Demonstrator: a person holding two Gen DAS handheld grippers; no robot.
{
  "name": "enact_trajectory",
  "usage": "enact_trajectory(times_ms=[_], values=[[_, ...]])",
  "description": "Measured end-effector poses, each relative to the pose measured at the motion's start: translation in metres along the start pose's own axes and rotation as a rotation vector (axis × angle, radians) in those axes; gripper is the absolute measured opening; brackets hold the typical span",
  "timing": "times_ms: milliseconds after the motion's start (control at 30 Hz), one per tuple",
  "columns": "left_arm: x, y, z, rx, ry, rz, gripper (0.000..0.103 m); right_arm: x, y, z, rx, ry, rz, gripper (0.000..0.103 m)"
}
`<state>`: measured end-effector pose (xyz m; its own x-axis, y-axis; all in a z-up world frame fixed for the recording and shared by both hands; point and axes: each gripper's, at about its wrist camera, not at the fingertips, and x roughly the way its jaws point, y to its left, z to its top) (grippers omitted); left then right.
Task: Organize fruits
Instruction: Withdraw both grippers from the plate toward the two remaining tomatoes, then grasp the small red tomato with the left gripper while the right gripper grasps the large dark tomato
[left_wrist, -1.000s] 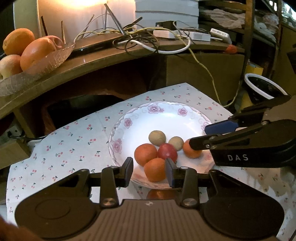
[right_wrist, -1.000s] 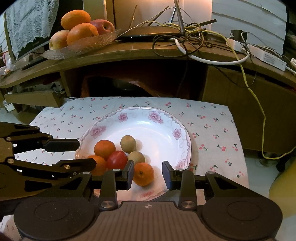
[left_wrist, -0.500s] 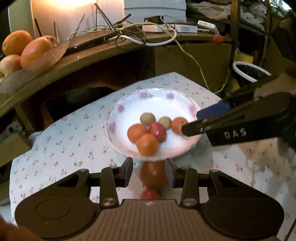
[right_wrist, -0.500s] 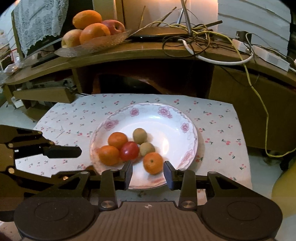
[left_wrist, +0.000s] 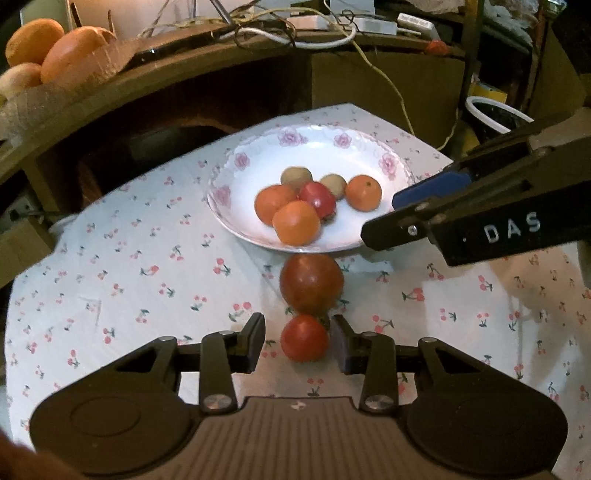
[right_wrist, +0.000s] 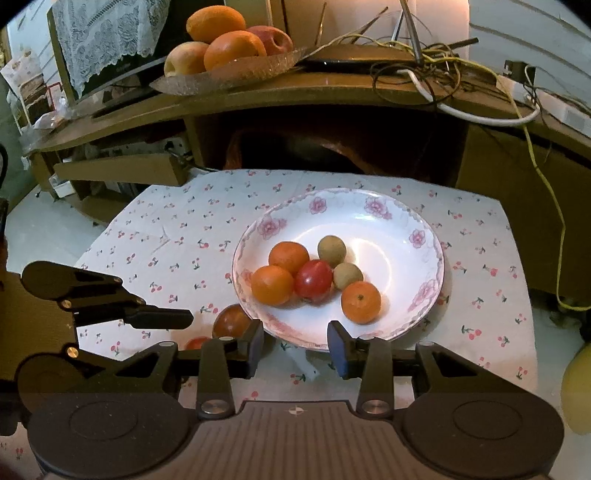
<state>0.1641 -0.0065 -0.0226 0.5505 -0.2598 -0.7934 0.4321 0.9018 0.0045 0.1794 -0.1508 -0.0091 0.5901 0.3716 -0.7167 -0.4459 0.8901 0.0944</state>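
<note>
both grippers pulled back from plate (left_wrist: 236, 221) w/ its 6 fruits. left gripper (left_wrist: 298, 341) now straddles small tomato (left_wrist: 304, 338) on cloth (left_wrist: 147, 258), jaws apart, not pinching yet; big one (left_wrist: 311, 282) just beyond. right gripper (right_wrist: 295, 345) part open, empty, over near rim. next: grab, plate it.

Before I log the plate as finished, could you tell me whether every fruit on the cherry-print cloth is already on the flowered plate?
No: two red fruits lie on the cloth beside the plate, not on it.
</note>
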Motion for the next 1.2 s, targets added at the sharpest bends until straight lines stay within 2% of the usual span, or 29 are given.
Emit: enact_trajectory(times_ms=[200, 400, 767, 1000, 1133, 1200], values=[[0.006, -0.004, -0.007, 0.001, 0.004, -0.008, 0.043, -0.003, -0.001, -0.002, 0.025, 0.010, 0.016, 0.042], [0.001, 0.001, -0.010, -0.012, 0.004, -0.014, 0.034, -0.003, 0.005, -0.008, 0.036, 0.028, 0.030, 0.044], [-0.015, 0.020, -0.023, -0.033, -0.006, -0.030, 0.034, 0.020, 0.022, -0.010, 0.147, 0.049, 0.086, 0.046], [-0.016, 0.022, -0.029, -0.030, 0.000, -0.042, 0.034, 0.047, 0.026, -0.009, 0.189, 0.063, 0.052, 0.047], [-0.016, 0.024, -0.031, -0.038, -0.001, -0.046, 0.034, 0.053, 0.032, -0.007, 0.165, 0.032, 0.033, 0.048], [-0.017, 0.023, -0.031, -0.033, -0.004, -0.046, 0.034, 0.053, 0.034, -0.007, 0.151, 0.033, 0.020, 0.042]])
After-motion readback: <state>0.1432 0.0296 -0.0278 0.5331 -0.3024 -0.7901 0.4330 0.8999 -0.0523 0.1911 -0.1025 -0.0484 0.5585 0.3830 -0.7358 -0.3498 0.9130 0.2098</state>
